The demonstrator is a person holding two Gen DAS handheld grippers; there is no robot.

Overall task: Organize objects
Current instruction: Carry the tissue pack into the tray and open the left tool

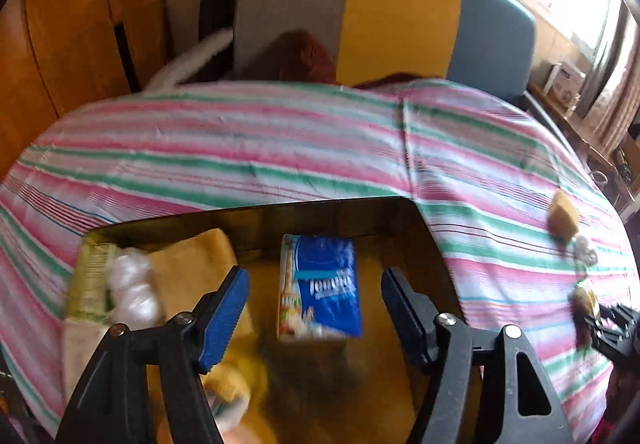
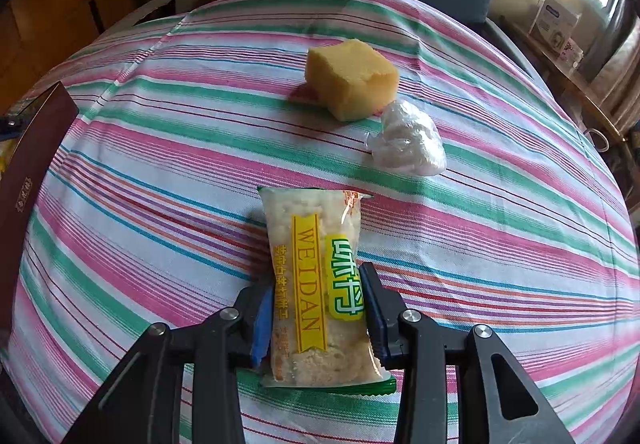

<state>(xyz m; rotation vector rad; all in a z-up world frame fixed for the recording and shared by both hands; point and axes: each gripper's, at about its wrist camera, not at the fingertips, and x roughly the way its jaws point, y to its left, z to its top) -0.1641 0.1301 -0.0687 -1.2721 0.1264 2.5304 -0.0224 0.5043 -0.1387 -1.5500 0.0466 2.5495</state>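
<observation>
My left gripper (image 1: 316,308) is open and hovers over a dark box (image 1: 420,216) with a yellow lining. A blue tissue pack (image 1: 324,284) lies in the box between the fingers, untouched. The box also holds a yellow cloth (image 1: 192,268), a white plastic wad (image 1: 132,288) and a green packet (image 1: 90,276). My right gripper (image 2: 320,308) is shut on a WEIDAN snack packet (image 2: 316,284) just above the striped tablecloth (image 2: 160,164). A yellow cake cube (image 2: 352,78) and a crumpled clear bag (image 2: 408,144) lie beyond it.
The dark box's outer wall (image 2: 28,180) shows at the left of the right wrist view. Chairs with grey, yellow and blue backs (image 1: 396,12) stand behind the table. The right gripper (image 1: 612,328) shows at the right edge of the left wrist view.
</observation>
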